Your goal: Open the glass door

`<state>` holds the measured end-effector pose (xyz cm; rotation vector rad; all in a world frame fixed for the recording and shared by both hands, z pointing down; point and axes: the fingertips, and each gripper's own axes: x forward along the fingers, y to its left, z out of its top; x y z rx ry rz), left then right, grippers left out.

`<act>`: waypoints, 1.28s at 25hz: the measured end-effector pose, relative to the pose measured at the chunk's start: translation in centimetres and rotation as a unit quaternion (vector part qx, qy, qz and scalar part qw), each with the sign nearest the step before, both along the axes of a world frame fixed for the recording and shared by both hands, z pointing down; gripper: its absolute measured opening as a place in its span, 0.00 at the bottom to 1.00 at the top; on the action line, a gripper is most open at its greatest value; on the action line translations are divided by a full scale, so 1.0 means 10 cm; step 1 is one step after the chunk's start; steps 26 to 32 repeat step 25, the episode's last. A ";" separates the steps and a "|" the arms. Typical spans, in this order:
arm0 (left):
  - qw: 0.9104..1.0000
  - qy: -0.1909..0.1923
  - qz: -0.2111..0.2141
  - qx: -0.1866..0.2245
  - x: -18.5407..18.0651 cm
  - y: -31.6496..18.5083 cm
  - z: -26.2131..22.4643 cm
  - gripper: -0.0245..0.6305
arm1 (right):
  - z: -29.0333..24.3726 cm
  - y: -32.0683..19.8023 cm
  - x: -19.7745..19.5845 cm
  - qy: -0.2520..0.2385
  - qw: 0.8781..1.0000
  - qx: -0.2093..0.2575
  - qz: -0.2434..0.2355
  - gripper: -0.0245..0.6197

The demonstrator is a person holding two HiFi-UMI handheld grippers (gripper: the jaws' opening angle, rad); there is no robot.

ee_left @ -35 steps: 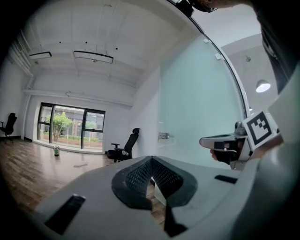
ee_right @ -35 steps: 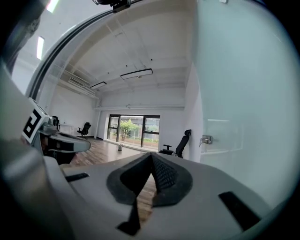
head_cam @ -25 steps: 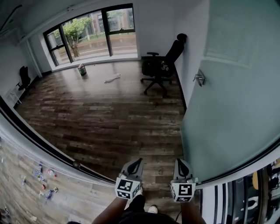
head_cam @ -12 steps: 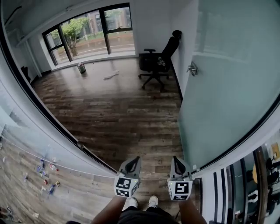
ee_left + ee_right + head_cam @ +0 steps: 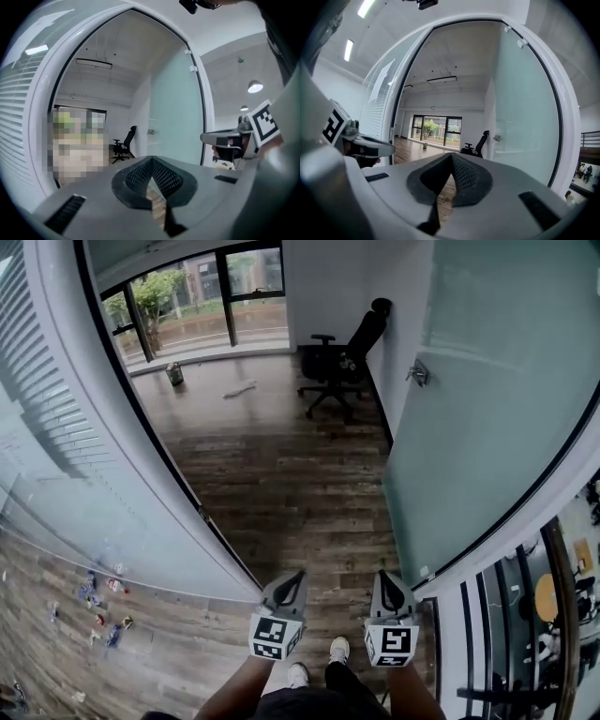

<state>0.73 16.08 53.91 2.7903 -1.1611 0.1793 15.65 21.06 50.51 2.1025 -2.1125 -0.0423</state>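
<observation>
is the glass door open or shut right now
Open. The frosted glass door stands swung into the room at the right, handle showing, and wooden floor runs unblocked through the doorway.

Open doorway (image 5: 314, 512) ahead, glass door (image 5: 487, 427) right

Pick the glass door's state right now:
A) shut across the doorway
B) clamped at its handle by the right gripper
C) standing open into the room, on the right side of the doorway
C: the frosted glass door stands angled into the room on the right, bare wood floor runs through the gap, and its handle is free, far ahead of the right gripper, whose jaws are shut on nothing.
</observation>
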 end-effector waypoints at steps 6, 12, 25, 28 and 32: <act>1.000 0.002 0.010 -0.011 -0.35 0.34 0.07 0.03 | 0.00 0.39 -0.38 0.004 1.000 -0.005 0.007 0.06; 1.000 0.011 0.028 -0.008 -0.33 0.59 -0.01 0.03 | -0.04 0.70 -0.43 0.007 1.000 -0.008 0.021 0.06; 0.999 0.010 0.048 0.002 -0.02 1.11 -0.28 0.03 | -0.29 1.26 -0.20 0.009 0.999 0.007 0.043 0.06; 0.999 0.010 0.048 0.002 -0.02 1.11 -0.28 0.03 | -0.29 1.26 -0.20 0.009 0.999 0.007 0.043 0.06; 0.999 0.010 0.048 0.002 -0.02 1.11 -0.28 0.03 | -0.29 1.26 -0.20 0.009 0.999 0.007 0.043 0.06</act>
